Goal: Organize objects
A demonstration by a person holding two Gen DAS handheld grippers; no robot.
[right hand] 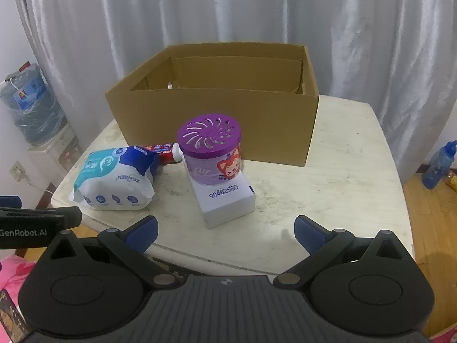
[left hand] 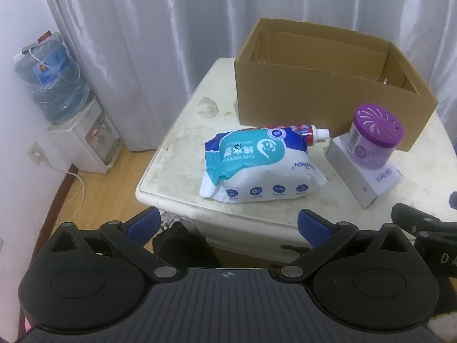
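A blue-and-white wet-wipes pack point(left hand: 257, 165) point(right hand: 114, 180) lies on the cream table point(left hand: 177, 154) point(right hand: 342, 177). Behind it lies a red toothpaste tube point(left hand: 308, 131) point(right hand: 160, 150). A purple-lidded air-freshener jar point(left hand: 374, 140) point(right hand: 212, 151) stands on a small white box point(left hand: 362, 177) point(right hand: 228, 203). An open cardboard box point(left hand: 328, 100) point(right hand: 217, 117) sits at the back. My left gripper point(left hand: 228, 225) hovers open before the table's front edge, short of the wipes. My right gripper point(right hand: 225, 231) is open over the front edge, just short of the white box. Nothing is between either pair of fingers.
A water dispenser point(left hand: 65, 108) point(right hand: 37, 125) stands on the floor at the left, by a wall socket. White curtains point(left hand: 200, 14) hang behind the table. A blue bottle point(right hand: 438, 165) sits on the wooden floor at the right. Pink fabric point(right hand: 14, 268) shows at lower left.
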